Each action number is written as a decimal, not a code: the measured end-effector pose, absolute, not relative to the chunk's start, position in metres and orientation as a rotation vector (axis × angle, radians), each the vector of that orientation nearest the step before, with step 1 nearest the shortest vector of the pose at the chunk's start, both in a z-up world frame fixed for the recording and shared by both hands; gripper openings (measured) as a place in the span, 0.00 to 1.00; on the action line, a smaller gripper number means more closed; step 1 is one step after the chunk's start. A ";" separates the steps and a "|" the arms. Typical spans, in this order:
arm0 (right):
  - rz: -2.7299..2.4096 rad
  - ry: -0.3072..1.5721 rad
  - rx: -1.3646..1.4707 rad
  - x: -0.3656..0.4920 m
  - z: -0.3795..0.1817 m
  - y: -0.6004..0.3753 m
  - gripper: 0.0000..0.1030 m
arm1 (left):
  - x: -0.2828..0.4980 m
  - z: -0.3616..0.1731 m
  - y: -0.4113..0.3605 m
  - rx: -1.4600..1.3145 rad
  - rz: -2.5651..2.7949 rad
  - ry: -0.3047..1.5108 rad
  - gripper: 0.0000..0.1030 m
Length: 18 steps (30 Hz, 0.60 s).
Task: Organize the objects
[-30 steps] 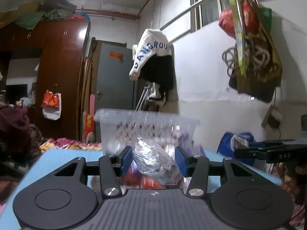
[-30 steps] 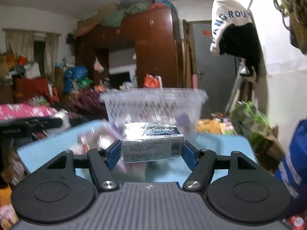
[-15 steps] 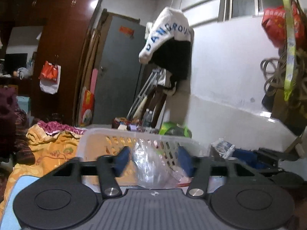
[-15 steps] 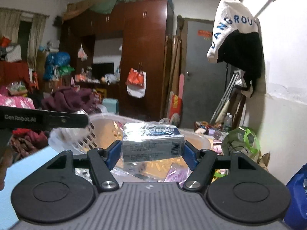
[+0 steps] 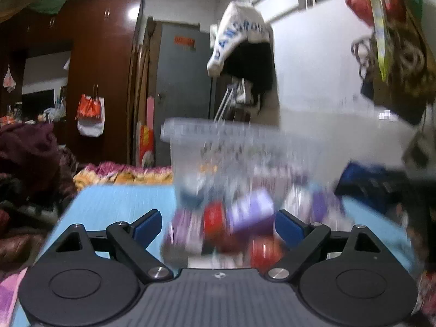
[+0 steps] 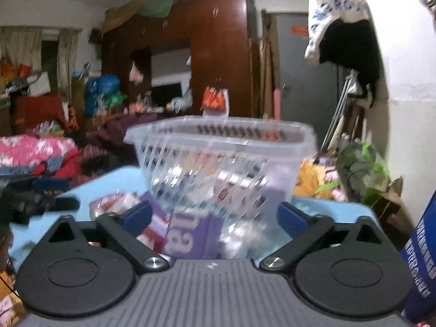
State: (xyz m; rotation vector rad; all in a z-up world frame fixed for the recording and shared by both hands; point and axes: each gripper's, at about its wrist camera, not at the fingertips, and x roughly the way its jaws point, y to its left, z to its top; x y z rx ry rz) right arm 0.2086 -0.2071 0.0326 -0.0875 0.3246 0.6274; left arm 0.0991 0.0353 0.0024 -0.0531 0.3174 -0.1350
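Observation:
A clear plastic basket [image 6: 218, 158] stands on the blue table [image 6: 327, 212], with several items inside; it also shows blurred in the left wrist view [image 5: 231, 141]. Loose packets lie on the table in front of it: a purple box [image 6: 190, 234], purple and red packets [image 5: 245, 218]. My left gripper [image 5: 218, 224] is open and empty, low over the packets. My right gripper [image 6: 214, 216] is open and empty, just before the purple box. The left gripper's body shows at the left edge of the right wrist view [image 6: 32, 199].
The blue table's left edge [image 5: 70, 207] drops to heaps of clothes. A white wall [image 5: 327, 68] with hanging bags is on the right. A blue bag [image 6: 419, 259] stands close at the right. A wooden wardrobe [image 6: 223, 54] is behind.
Both grippers opened: the left let go of its clear plastic bag, the right let go of its white box. Both dropped from above the basket back to table height before it.

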 end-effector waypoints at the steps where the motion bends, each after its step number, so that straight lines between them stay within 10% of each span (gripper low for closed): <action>1: 0.639 0.352 -0.095 0.212 0.031 -0.202 0.83 | 0.096 -0.002 0.034 -0.041 -0.132 0.335 0.90; 6: 0.632 0.403 -0.181 0.213 0.020 -0.182 0.53 | 0.103 -0.013 0.021 0.055 -0.088 0.400 0.90; 18: 0.589 0.350 -0.045 0.208 0.014 -0.233 0.51 | 0.116 -0.021 -0.008 0.206 0.061 0.476 0.88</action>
